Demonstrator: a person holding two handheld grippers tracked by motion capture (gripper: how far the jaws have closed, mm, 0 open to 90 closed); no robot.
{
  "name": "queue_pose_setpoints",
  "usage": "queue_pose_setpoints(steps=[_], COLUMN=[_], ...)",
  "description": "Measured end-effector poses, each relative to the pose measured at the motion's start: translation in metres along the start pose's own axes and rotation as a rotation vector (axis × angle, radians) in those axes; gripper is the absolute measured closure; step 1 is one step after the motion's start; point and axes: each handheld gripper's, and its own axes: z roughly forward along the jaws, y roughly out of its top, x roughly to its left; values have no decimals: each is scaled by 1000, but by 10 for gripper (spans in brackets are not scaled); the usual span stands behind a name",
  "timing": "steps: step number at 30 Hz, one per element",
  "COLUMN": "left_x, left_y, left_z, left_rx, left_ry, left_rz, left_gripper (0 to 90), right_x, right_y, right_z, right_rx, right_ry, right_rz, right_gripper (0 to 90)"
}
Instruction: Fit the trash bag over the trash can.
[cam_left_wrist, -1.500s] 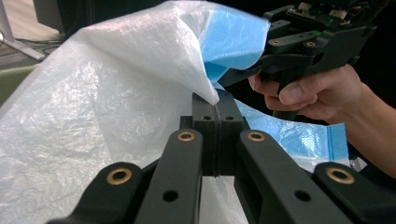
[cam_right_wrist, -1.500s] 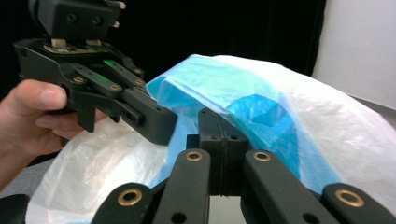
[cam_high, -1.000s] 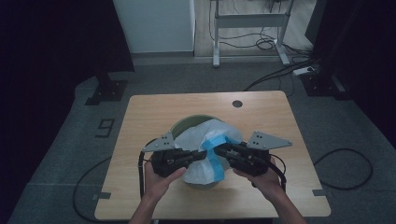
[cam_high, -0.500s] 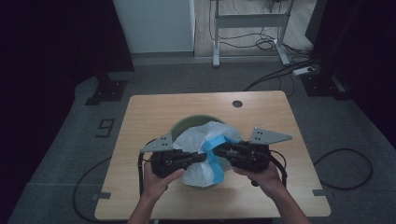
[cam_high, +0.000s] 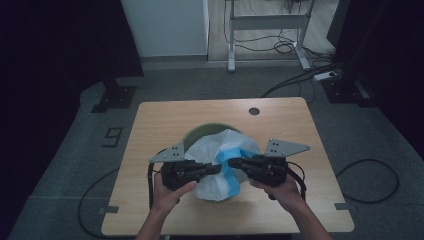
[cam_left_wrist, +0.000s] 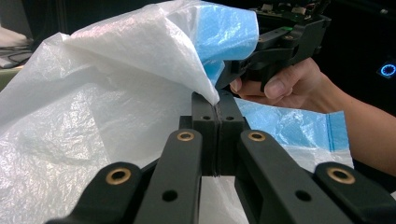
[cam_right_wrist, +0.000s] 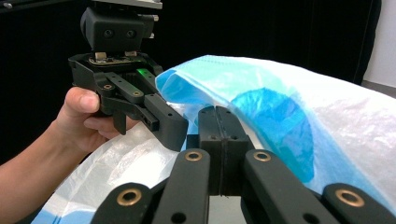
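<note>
Two tongs pinch one thin white plastic bag (cam_high: 212, 167) with a blue band along its mouth; it sits over a green bin (cam_high: 200, 134) at the middle of the tabletop (cam_high: 160, 120), toward the person's edge. The left tongs (cam_high: 218, 169) are clamped flat on a fold of the white film, as the left gripper view shows with the film (cam_left_wrist: 205, 91) caught between the closed jaws. The right tongs (cam_high: 231, 162) have just been closing, and in the right gripper view their jaws meet on the blue edge (cam_right_wrist: 219, 109) of the bag. The two grips sit close together, the left at about 7 o'clock of the right.

To do this step well, I judge that the two grips should draw apart slowly, toward 9 and 3 o'clock, so that the layers of the mouth separate without tearing. Keeping both pinches firm matters, since the film is slick and light.

Around the bag, a round hole (cam_high: 254, 111) lies in the tabletop at about 1 o'clock of the bin, well apart. Cables (cam_high: 372, 175) trail on the floor at 3 o'clock. Little stands in the way; the tongs themselves crowd each other.
</note>
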Motion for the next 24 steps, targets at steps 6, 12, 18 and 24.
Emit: queue_pose_setpoints(steps=[6, 12, 18, 24], left_x=[-1, -1, 10, 22], left_y=[0, 2, 6, 9], left_z=[-3, -11, -30, -48], left_rx=[-14, -55, -132, -186], left_ry=[1, 65, 163, 227], left_rz=[14, 7, -37, -82], left_gripper=[896, 900, 900, 900], right_x=[1, 3, 1, -4], right_y=[0, -1, 0, 3], right_z=[-3, -5, -15, -31], right_rx=[-10, 11, 23, 2], right_ry=[-18, -109, -179, -242], right_rz=[-9, -24, -24, -22], right_gripper=[897, 898, 898, 898])
